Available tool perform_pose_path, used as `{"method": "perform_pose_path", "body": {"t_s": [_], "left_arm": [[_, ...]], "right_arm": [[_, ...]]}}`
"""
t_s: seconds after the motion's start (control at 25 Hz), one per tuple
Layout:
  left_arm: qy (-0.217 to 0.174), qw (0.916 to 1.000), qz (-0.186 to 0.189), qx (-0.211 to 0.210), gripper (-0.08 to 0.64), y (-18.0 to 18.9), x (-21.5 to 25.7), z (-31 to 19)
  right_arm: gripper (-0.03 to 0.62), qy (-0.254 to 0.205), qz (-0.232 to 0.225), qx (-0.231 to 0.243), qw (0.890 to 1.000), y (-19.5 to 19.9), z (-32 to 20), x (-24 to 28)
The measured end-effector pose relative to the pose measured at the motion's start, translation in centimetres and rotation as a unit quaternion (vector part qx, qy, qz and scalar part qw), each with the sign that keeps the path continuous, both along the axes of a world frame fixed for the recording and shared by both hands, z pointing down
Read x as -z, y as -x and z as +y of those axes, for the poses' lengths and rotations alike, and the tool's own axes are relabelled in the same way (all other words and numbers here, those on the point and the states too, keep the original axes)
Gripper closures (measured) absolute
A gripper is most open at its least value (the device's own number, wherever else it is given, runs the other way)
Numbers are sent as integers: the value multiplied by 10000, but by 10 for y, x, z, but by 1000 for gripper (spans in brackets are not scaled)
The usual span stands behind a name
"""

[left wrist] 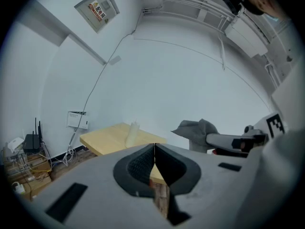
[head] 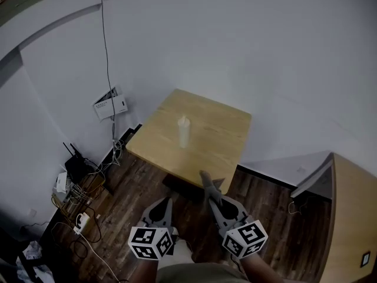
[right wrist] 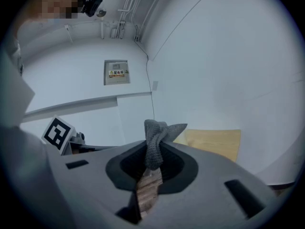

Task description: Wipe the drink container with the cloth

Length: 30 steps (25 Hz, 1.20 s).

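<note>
A pale drink container (head: 184, 131) stands upright near the middle of the small wooden table (head: 221, 122); the left gripper view shows the container (left wrist: 132, 134) ahead on the table (left wrist: 107, 137). My right gripper (head: 210, 194) is shut on a grey cloth (head: 210, 186), which sticks up bunched from its jaws (right wrist: 157, 140) and hangs short of the table's near edge. My left gripper (head: 168, 200) is shut with nothing in it, its pads touching (left wrist: 154, 163). Both grippers are over the floor, apart from the table. From the left gripper view the cloth (left wrist: 196, 130) shows at the right.
A router and tangled cables (head: 79, 184) lie on the dark wood floor at the left. A white box (head: 110, 105) hangs on the wall by a cable. A wooden cabinet (head: 353, 211) stands at the right. White walls close in behind the table.
</note>
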State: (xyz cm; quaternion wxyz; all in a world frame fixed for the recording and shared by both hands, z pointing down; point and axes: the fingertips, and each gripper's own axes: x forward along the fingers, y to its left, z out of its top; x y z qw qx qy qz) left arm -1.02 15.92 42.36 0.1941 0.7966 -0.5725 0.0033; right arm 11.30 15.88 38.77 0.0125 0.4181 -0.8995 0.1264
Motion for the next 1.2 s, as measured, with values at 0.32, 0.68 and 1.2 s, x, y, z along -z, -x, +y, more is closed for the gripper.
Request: {"method": "perform_pose_path", "body": {"t_s": [0.32, 0.68, 1.2], "left_arm": [[92, 9997, -15, -243, 558, 20, 1, -58], [117, 9992, 28, -389, 558, 55, 3, -117], [189, 9974, 64, -689, 558, 87, -12, -179]], "right_arm": [[563, 21, -26, -175, 9998, 25, -59, 7], [564, 5, 4, -375, 9993, 56, -114, 12], [563, -12, 173, -783, 9968, 79, -175, 0]]}}
